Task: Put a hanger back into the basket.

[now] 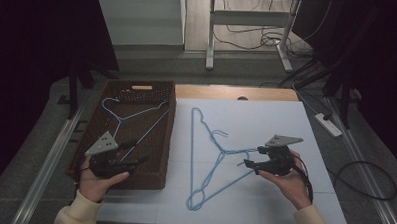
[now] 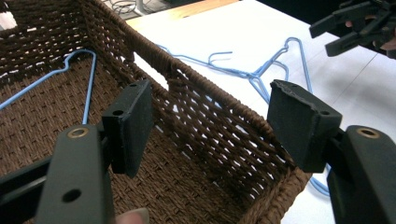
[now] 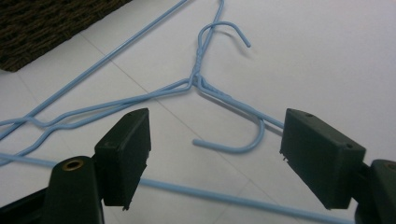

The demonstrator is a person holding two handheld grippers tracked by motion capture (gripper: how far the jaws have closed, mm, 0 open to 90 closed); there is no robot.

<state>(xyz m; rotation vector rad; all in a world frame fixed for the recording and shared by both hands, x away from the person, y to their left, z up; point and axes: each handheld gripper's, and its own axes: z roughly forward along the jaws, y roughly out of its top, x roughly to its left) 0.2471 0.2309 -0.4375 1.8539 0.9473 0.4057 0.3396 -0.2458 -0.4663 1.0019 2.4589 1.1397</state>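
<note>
Two light-blue wire hangers [image 1: 217, 157] lie overlapping on the white sheet [image 1: 266, 119], their hooks near the middle. A third blue hanger [image 1: 136, 115] rests inside the brown wicker basket [image 1: 169, 136] at the left. My left gripper [image 1: 141, 152] hovers open over the basket's near end; in the left gripper view its jaws [image 2: 212, 100] straddle the basket's wall [image 2: 140, 42] without touching it. My right gripper [image 1: 245, 158] is open just right of the hanger necks. In the right gripper view its jaws [image 3: 217, 135] stand wide around a hook [image 3: 252, 140], pads apart from the wire.
The basket's corner [image 3: 42, 23] lies beyond the hangers. A wooden table edge [image 1: 227, 92] shows behind the sheet. A power strip [image 1: 328, 124] and cables lie on the floor at the right. The far right gripper [image 2: 336, 35] shows in the left gripper view.
</note>
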